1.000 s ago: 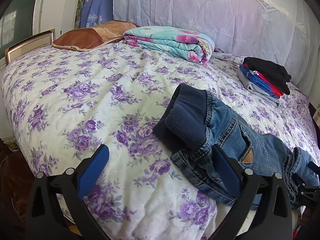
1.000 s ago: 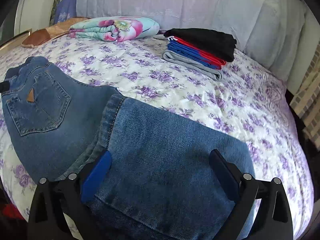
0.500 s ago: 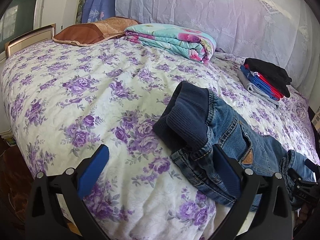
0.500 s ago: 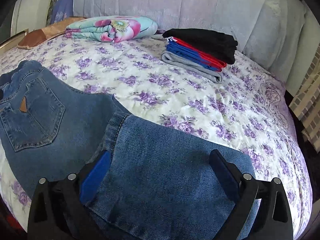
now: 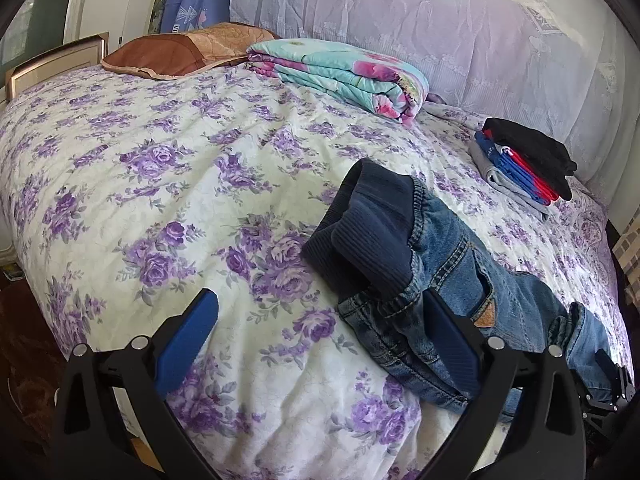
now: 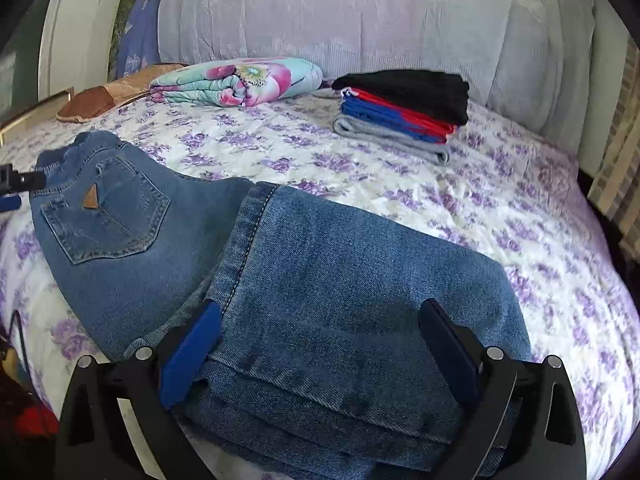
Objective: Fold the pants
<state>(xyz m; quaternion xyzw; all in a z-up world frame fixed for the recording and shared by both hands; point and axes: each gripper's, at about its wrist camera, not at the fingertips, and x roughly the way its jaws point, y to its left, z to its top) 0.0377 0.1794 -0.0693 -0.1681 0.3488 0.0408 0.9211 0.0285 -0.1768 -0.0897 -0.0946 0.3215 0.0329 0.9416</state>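
The jeans (image 6: 132,236) lie on the bed (image 5: 160,184), in front of the clothes stack (image 6: 404,108). The legs are already folded over. One more fold is probably left. The left tool (image 5: 316,336) and right tool (image 6: 320,340) both gape wide, holding nothing.
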